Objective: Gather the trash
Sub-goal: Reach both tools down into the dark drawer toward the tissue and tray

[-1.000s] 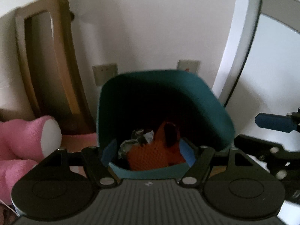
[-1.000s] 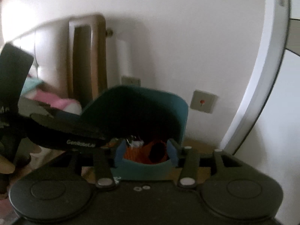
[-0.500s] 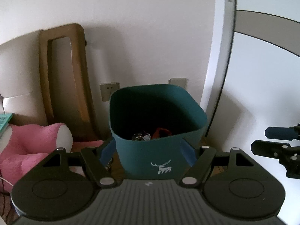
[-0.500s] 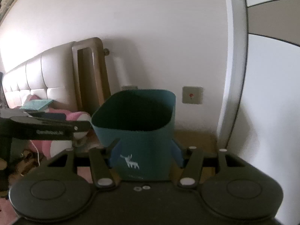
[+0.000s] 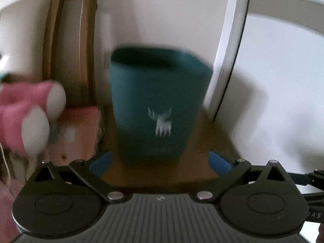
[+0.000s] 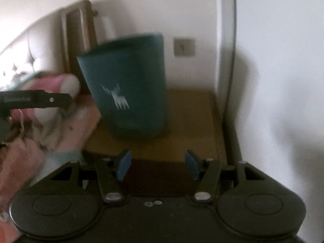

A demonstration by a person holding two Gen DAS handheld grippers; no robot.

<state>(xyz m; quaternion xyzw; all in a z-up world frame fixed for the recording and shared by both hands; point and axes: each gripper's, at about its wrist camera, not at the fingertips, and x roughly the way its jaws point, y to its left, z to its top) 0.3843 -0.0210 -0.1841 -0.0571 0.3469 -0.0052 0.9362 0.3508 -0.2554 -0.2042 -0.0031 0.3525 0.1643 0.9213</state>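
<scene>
1. Left wrist view: your left gripper [image 5: 160,161] has jaws spread, holding nothing; the teal bin [image 5: 158,101] stands upright mid-frame on the tabletop [image 5: 202,141].
2. Your right gripper [image 6: 158,163] is likewise spread and empty; probably draw both back level, clear of the bin's wall.

A plain white wall [image 6: 141,10] closes the corner. Against it, to the left, leans a brown wooden frame [image 5: 70,46], tall and upright. Right of the frame in the right wrist view, a grey switch plate [image 6: 184,47] sits on the wall. Further right of the frame runs a white vertical door frame [image 5: 228,56], with a pale door panel [image 5: 279,93] beyond it. Below the wall lies a brown wooden floor [image 6: 188,125]. Left of the wooden frame stretches a tufted cream headboard [image 6: 26,52], with a pink plush toy [image 5: 24,109] in front and blurred. Soft, dim light casts shadows on the wall.
</scene>
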